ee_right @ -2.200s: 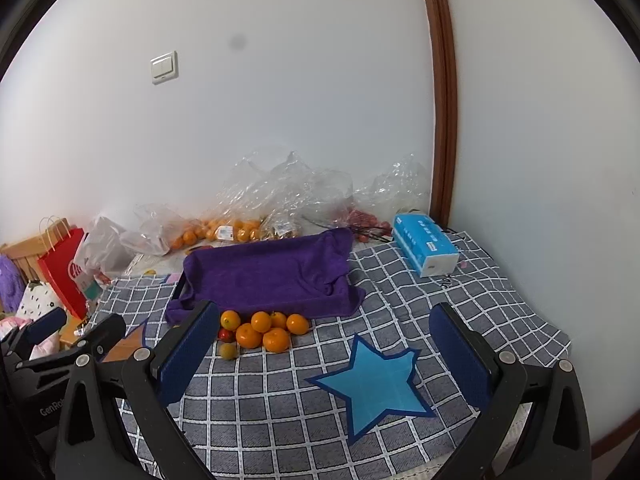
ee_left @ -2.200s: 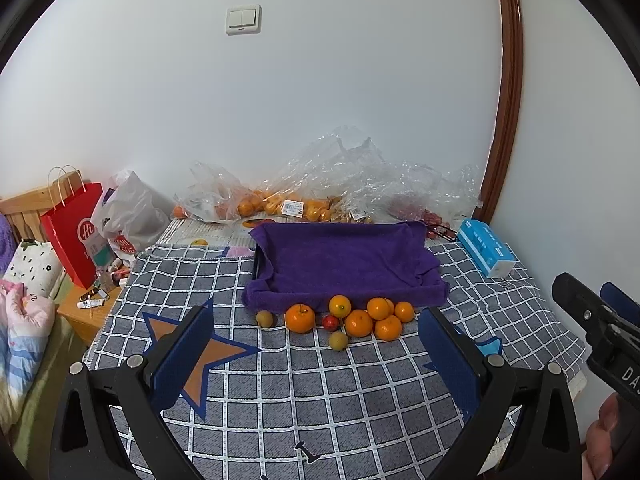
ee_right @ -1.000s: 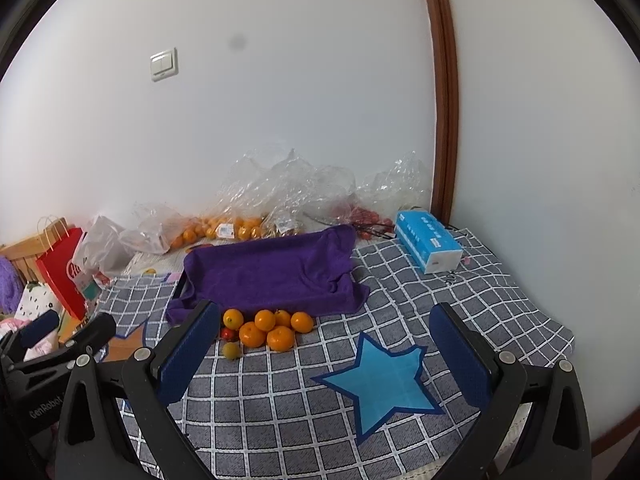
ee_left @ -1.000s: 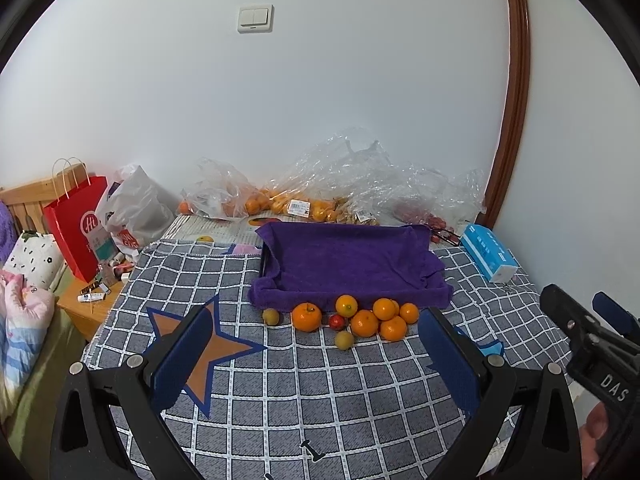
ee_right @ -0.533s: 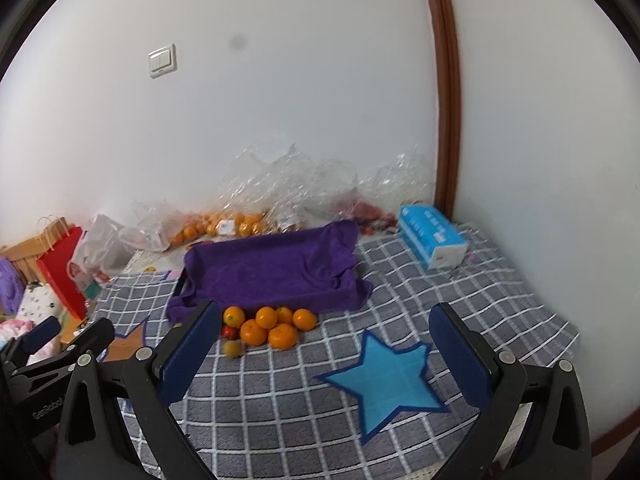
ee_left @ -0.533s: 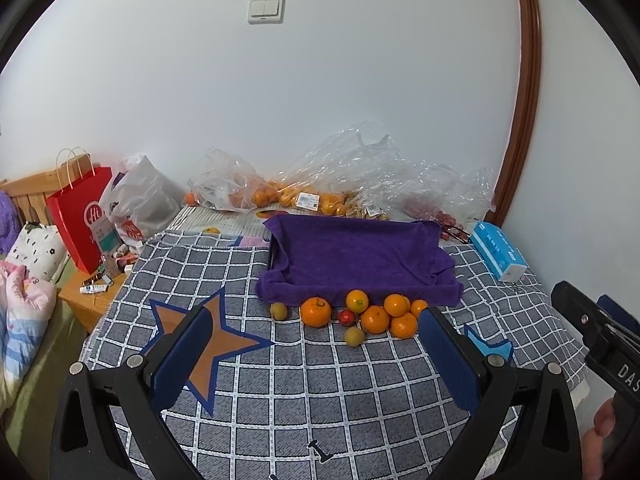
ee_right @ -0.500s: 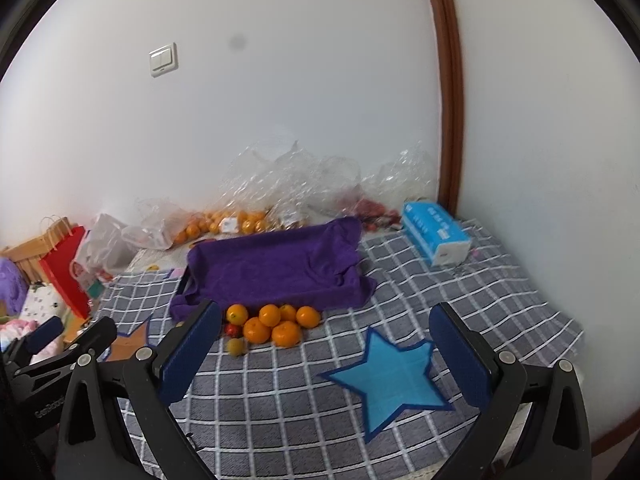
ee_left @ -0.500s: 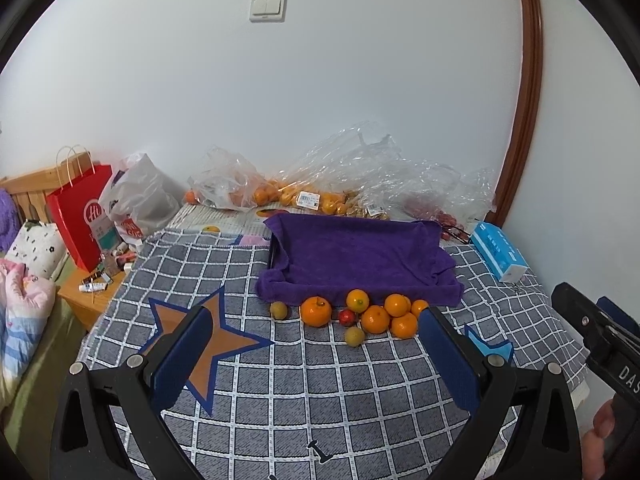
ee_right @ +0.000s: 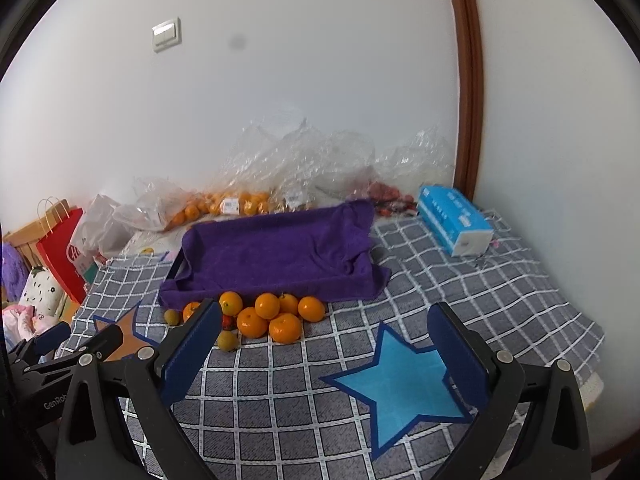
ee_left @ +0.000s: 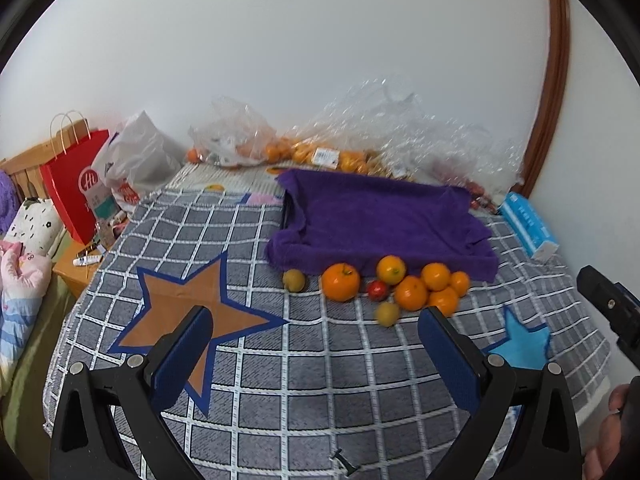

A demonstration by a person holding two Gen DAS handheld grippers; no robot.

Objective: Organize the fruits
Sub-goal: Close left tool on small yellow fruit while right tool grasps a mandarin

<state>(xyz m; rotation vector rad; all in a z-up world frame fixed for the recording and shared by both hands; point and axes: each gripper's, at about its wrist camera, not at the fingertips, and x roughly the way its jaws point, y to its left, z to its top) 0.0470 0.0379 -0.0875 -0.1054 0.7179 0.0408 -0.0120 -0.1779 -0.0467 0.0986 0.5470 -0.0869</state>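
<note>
Nearing the fruits, both grippers closer

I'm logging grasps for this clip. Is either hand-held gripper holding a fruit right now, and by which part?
Nothing is held. The left hand-held gripper and the right hand-held gripper are both open and empty, short of the fruits.

The tray is almost wholly covered by the purple towel. An orange is half hidden behind the right gripper's finger.
</note>
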